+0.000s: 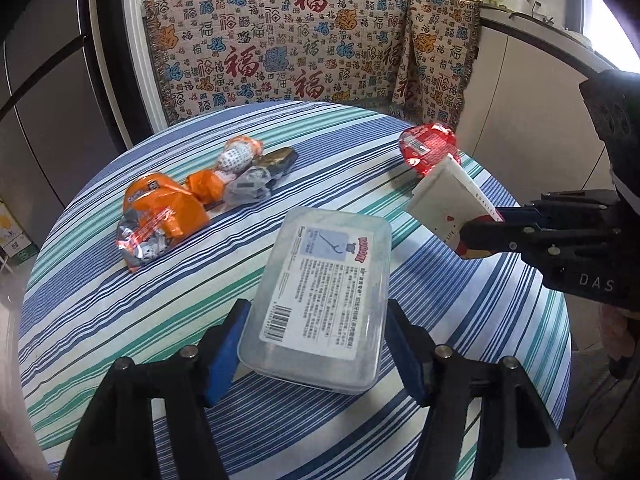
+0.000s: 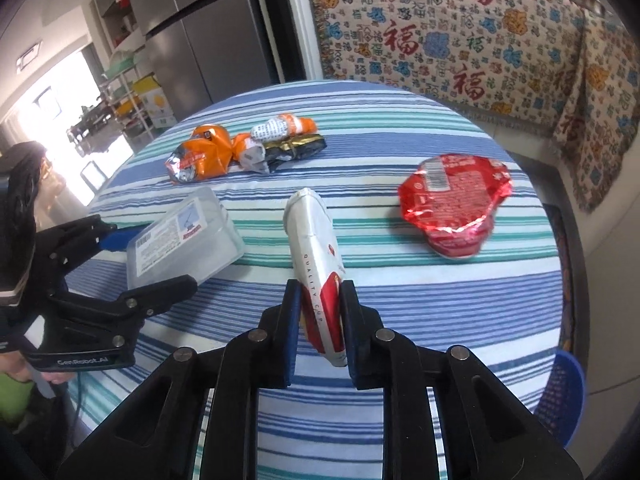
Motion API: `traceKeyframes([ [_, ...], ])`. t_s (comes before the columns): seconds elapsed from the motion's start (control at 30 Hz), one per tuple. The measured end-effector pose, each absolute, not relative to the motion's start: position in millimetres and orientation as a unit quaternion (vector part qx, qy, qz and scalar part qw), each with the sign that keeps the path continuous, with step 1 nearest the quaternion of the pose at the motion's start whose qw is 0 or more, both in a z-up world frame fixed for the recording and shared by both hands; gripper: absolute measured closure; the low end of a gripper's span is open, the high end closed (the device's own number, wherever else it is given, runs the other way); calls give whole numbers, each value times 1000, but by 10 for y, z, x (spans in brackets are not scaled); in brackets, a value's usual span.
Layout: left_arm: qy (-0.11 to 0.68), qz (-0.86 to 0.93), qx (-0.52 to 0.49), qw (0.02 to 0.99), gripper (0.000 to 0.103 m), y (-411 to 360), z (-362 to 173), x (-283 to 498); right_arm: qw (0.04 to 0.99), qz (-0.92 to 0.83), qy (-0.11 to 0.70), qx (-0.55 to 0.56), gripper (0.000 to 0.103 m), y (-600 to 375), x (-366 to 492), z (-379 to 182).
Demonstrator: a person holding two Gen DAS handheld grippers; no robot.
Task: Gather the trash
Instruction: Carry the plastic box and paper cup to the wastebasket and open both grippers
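With the left tongs (image 1: 316,354) clamped on the clear plastic box (image 1: 320,300) and the right tongs (image 2: 320,336) pinching the flattened paper cup (image 2: 316,256), both above the bench (image 2: 400,280) near the red wrapper (image 2: 456,204), the smooth box may slip if tilted.

The clear plastic box (image 1: 320,304) with a printed label and barcode on its upper face is tilted, raised off the striped tablecloth. The flattened paper cup (image 2: 318,260), white with a red base (lettered "QUALITY CUP" along its side), is also off the cloth, its open end pointing away. A red foil bowl lid (image 2: 456,200), crumpled at the rim, sits on the table's right side. Toward the far edge lies a cluster of crumpled wrappers: a large orange one (image 1: 160,220), an orange-and-white one (image 1: 236,156), a grey one (image 1: 248,188) and a black-and-gold one (image 1: 280,160), touching one another.
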State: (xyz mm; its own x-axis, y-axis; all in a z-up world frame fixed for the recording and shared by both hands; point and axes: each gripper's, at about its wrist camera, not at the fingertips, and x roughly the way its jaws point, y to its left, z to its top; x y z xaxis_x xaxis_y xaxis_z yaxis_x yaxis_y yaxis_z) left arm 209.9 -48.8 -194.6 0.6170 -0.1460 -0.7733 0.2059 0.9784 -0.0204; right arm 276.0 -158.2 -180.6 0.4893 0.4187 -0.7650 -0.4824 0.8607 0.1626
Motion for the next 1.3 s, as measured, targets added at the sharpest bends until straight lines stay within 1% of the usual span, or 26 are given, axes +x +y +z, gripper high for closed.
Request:
traceKeyframes([
  [0.47,410,-156,58,897,36,-1587,-1753,2197,889,160,427,37,84,-2923,2529,-1664],
  [0.8,403,-255,62,877,36,-2777,-1637,2201,892,36,438,102,83,-4143,2365,-1827],
  [1.07,420,-320,54,848,36,-3707,-1857,2330,880,-38,453,139,82,-4968,2244,-2046],
  [1.3,432,-340,71,832,36,-4369,-2247,2566,866,-64,472,151,82,-5444,2401,-2224],
])
